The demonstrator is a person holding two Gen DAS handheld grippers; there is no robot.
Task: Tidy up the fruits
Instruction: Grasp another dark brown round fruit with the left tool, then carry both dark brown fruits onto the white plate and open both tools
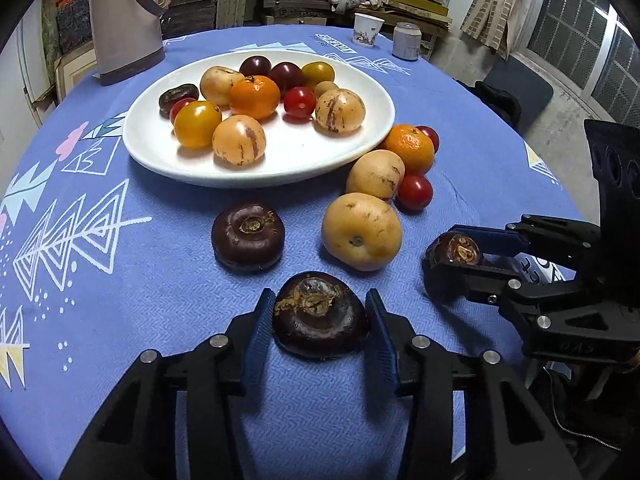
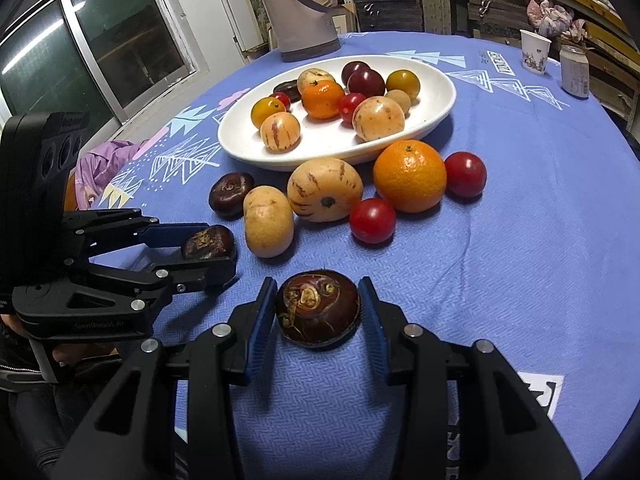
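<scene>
**Chestnuts caught in both tongs beside the fruit plate**

Left tongs (image 1: 320,308) close narrowly on a dark chestnut (image 1: 320,314) that sits squarely between the blue pads (image 1: 258,324), scarred top facing up. Right tongs (image 2: 318,300) are equally narrow and grip a second chestnut (image 2: 318,308) the same way, the pads pressing on both its sides. The two pairs of tongs sit just beside each other at the near edge of the blue tablecloth (image 1: 160,280).

A third chestnut (image 1: 248,238) lies loose on the cloth between the tongs and the white plate (image 1: 280,168). Also off the plate, clustered at its rim: two pale striped fruits (image 1: 362,232), one mandarin (image 1: 410,148) and two red tomatoes (image 1: 414,192).

The plate holds three pale striped fruits, one mandarin, two yellow tomatoes, two red ones, two dark purple ones, one chestnut and one small tan fruit (too small to identify).

At the table's far side stand one jug (image 1: 124,20), one paper cup (image 1: 367,30) and one can (image 1: 407,42).
</scene>
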